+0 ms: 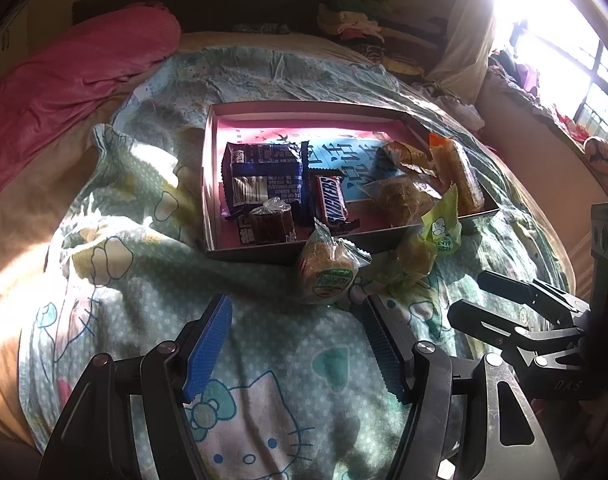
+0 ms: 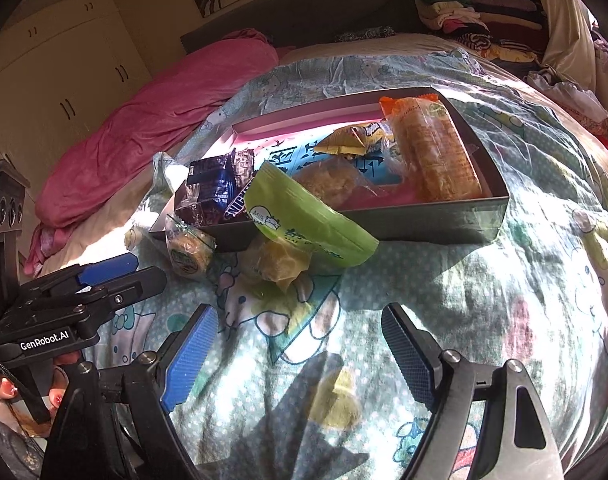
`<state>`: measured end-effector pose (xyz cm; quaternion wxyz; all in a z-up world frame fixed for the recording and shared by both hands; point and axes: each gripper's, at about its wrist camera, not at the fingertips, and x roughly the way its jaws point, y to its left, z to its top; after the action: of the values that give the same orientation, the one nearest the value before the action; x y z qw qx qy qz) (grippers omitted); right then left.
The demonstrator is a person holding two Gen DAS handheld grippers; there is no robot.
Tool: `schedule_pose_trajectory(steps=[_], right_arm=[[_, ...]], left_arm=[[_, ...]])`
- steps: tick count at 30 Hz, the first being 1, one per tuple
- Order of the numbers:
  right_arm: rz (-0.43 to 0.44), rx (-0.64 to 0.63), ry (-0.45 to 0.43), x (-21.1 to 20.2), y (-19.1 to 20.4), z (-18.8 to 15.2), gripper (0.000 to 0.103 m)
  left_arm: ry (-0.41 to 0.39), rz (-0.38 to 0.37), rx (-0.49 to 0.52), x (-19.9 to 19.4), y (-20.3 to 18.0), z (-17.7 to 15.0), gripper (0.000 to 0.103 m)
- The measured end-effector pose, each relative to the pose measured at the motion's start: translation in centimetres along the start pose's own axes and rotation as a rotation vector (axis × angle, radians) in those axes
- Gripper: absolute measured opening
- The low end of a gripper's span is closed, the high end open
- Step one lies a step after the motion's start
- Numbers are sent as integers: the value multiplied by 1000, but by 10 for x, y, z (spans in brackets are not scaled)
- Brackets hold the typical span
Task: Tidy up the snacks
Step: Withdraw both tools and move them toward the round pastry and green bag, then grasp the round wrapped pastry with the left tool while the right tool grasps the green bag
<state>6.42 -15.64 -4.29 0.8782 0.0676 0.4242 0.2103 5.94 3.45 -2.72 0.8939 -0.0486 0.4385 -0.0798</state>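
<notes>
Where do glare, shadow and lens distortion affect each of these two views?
Left wrist view: the window at upper right is blown out white, and the bed's edges bow with the fisheye. Right wrist view: sunlight washes out the box interior's far wall, and a gripper-shaped shadow falls on the bedspread.

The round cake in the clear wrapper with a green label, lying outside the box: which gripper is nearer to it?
Left. The left gripper sits just short of the round wrapped cake, jaws open. The right gripper is farther off to the cake's right, behind the green packet.
</notes>
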Motion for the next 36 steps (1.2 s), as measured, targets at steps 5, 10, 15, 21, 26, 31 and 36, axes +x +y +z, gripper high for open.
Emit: schedule_pose_trajectory(steps=[5,10,15,21,26,31,36], right_arm=[[19,52,13,11,-9,1,84],[42,91,13,25,-13,9,84],[29,72,-2,38,-10,18,85],[29,38,-19,46,-5,22,83],[28,6,-19,50,-1,23,75],[-12,-57,-14,52,4,21,67],[2,-52,-19,47,-3,19,52]], left_arm=[[15,2,17,9,-3,0,69],[22,14,47,17,-8,1,69],[26,22,59,23,-9,3,69],[34,17,43,28,-6,6,69],[41,8,30,33,-3,8,69],[42,-9,24,36,-4,9,69],[34,-4,33,39,-7,9,69]])
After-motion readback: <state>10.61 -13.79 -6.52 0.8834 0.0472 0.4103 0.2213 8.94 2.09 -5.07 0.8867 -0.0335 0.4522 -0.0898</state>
